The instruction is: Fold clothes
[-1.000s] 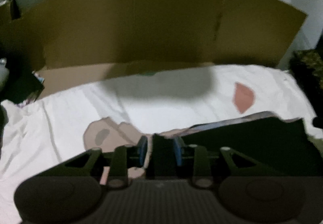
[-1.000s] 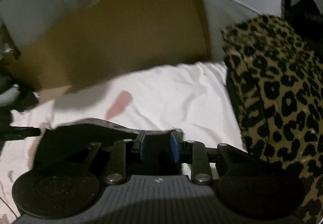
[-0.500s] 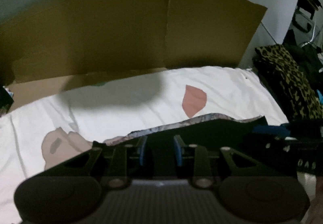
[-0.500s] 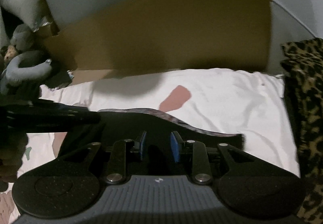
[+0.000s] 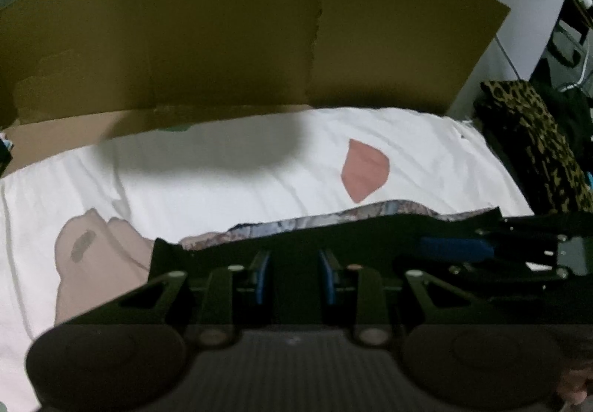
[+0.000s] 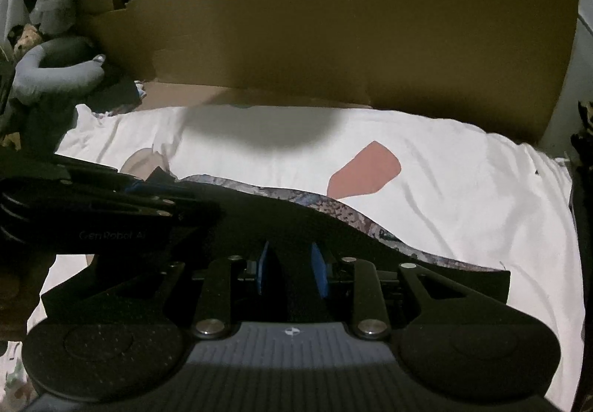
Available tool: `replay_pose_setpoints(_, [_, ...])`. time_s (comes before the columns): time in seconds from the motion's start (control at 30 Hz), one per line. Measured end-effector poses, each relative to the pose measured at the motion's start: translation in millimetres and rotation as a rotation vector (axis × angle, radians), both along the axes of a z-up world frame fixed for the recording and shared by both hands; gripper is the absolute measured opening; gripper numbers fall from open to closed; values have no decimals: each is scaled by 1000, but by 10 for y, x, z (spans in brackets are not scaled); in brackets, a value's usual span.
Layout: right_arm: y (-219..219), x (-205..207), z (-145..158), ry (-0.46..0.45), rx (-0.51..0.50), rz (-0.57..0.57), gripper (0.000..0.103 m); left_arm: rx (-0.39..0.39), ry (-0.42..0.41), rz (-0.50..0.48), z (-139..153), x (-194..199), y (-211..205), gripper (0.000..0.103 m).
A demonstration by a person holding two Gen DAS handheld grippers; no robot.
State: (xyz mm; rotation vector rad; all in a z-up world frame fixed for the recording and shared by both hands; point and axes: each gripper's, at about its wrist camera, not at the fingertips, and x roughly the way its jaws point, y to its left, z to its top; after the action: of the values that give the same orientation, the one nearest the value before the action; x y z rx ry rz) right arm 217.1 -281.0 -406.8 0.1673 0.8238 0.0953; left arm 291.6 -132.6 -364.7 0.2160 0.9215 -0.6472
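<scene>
Room: your sheet [image 5: 229, 182] lies bare up to the cardboard [image 5: 222, 41].
Jaws: your left gripper [image 5: 294, 276] and right gripper [image 6: 291, 273] each pinch the garment [image 6: 304, 223] edge.

A lived-in bedroom at home is showing here: a bed under a white sheet [image 6: 463, 197] with pink cartoon shapes is filling the middle, flattened cardboard [image 6: 333, 30] is leaning along its far edge, a grey soft toy [image 6: 55, 67] is sitting at the far-left corner, and leopard-print fabric [image 5: 533, 137] is piling off the right edge.
</scene>
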Motion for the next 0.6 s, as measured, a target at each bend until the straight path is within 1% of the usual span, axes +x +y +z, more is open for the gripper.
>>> replay_pose_setpoints(0.1, [7,38,-1,-6,-8,-5,30,17,-14,-12,-7,-10,-37,30])
replay_pose_setpoints(0.2, [32,113,-2,-1,-25,-12,30,19,10,-2,-60,47,-62,31])
replay_pose_setpoints(0.3, [64,190,-14,22,-42,-5,31,10,28,1,-143,80,-43,31])
replay_pose_setpoints(0.4, [47,227,-59,42,-34,-2,31,12,25,-9,-180,83,-41,31])
replay_pose_setpoints(0.5, [1,198,-111,36,-6,-8,31,18,24,-17,-185,88,-48,31])
replay_pose_setpoints(0.6, [21,162,-164,15,-21,1,31,30,16,-24,-191,87,-64,31])
